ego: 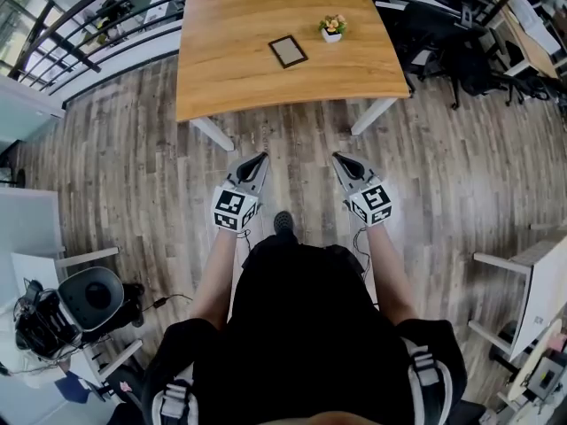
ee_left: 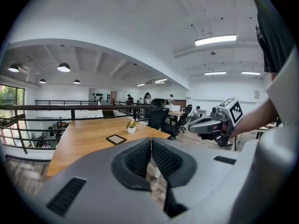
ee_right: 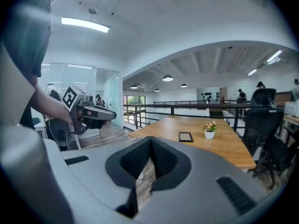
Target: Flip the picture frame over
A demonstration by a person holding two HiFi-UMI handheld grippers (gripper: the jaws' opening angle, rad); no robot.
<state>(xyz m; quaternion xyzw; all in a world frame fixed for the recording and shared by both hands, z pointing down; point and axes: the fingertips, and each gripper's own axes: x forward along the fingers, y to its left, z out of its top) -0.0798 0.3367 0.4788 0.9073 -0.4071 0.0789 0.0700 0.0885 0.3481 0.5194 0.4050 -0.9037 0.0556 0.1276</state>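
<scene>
**Wood surface not yet reached: frame untouched, both sets of tongs shut**

Wood-grain surface (ego: 232, 42) is noted ahead of the person, with the picture frame (ego: 288, 51) lying flat on it, well in from the near edge. A small flower pot (ego: 332, 28) is set just beside the frame, on its right in the head view. Which face of the frame is uppermost cannot be told.

The left tongs (ego: 260, 158) and the right tongs (ego: 338, 158) are held side by side over the floor (ego: 133, 175), short of the surface and well apart from the frame. In each gripper view the jaws are seen pressed together with nothing between them.

Risks judged from this position:

- Shut jaws. If the tongs are brought to the frame unopened, it is likely to be shoved rather than gripped.
- Flat, thin object. Little edge is offered for a jaw to get under. A push against the rim could send the frame sliding across the smooth wood.
- Neighbouring pot. A slide or a wide swing to the right could tip the pot, and soil or water could be spilled onto the frame.
- The turn itself. If the frame is pinched at one corner only, it could pivot and be dropped. A glazed front, if present, could be cracked.
- Reach. A stretch is required, since the frame is set far in, and control at the tips is reduced by it.
</scene>
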